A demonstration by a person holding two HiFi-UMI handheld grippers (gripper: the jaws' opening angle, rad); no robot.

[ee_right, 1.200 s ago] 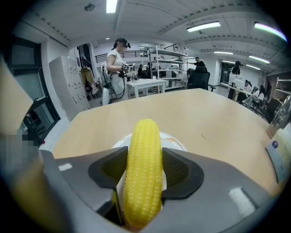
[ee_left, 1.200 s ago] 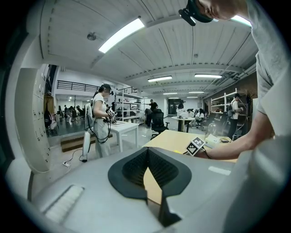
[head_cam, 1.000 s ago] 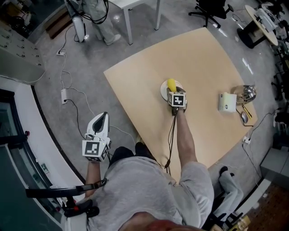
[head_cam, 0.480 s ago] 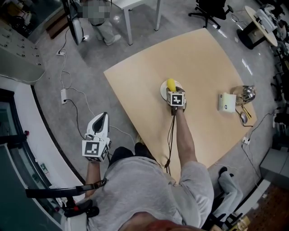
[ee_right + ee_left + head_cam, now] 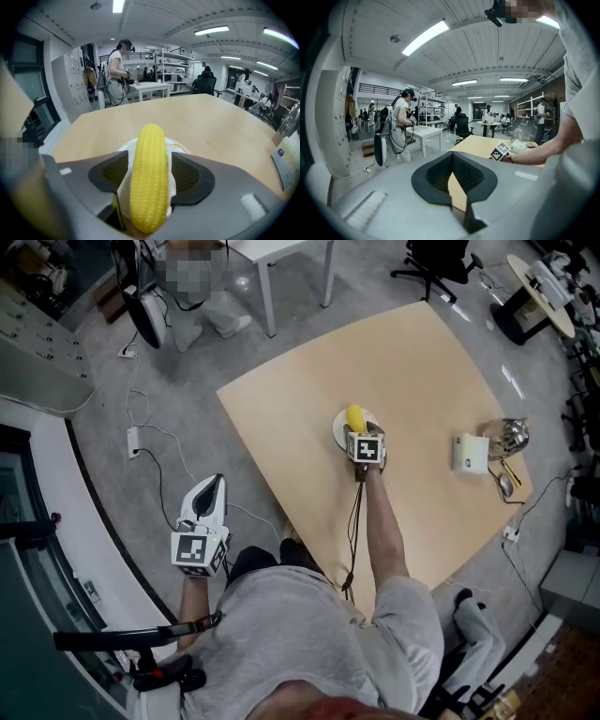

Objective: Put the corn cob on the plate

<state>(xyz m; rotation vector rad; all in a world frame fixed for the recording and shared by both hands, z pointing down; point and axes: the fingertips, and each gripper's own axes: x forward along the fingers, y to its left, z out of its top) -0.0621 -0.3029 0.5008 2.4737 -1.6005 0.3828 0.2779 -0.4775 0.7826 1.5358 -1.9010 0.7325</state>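
A yellow corn cob [image 5: 149,187] lies on a small white plate [image 5: 180,148] near the middle of the tan table [image 5: 422,362]. In the head view the corn cob [image 5: 355,415] sticks out past my right gripper [image 5: 358,430] over the plate [image 5: 338,431]. The right gripper [image 5: 149,164] straddles the cob. Its jaws have just been opening, and a strip of plate shows between the left pad and the cob, so the pads do not press on it. My left gripper [image 5: 216,481] hangs off the table over the floor, its fingertips together on nothing [image 5: 452,154].
A white box-like item [image 5: 472,452] and a shiny metal object [image 5: 509,435] stand near the table's right edge. A person [image 5: 192,282] with cables stands on the floor at the far left, beside a white table [image 5: 281,249]. Office chairs are farther back.
The person in the background has shifted left. Neither gripper nor the corn cob has visibly moved in the head view.
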